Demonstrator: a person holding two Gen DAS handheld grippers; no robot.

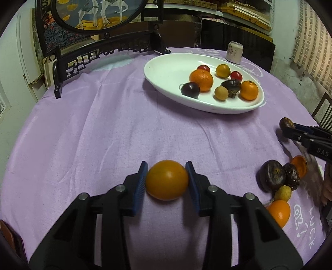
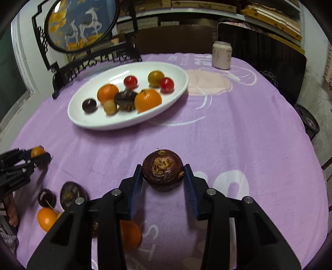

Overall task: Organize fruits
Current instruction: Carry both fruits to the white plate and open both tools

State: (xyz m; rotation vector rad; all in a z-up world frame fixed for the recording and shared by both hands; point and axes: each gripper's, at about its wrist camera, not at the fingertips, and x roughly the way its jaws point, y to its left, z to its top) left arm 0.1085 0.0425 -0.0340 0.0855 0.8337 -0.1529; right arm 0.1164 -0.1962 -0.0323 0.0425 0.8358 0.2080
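My left gripper (image 1: 167, 176) is shut on an orange fruit (image 1: 167, 179) above the purple cloth. It also shows at the left of the right wrist view (image 2: 38, 154). My right gripper (image 2: 162, 175) is shut on a dark brown fruit (image 2: 162, 169); in the left wrist view it shows at the right edge (image 1: 287, 125). A white oval plate (image 1: 166, 68) (image 2: 132, 68) at the back holds several fruits: oranges, red tomatoes, dark ones. Loose fruits lie near me: a dark round one (image 1: 271, 175) (image 2: 71, 194), an orange (image 1: 279, 211) (image 2: 46, 219), others.
A dark carved stand with a round painted screen (image 1: 93, 14) (image 2: 81, 25) stands at the back left of the table. A pale can (image 1: 234, 52) (image 2: 222, 55) stands behind the plate. Dark chairs (image 1: 238, 39) sit beyond the far edge.
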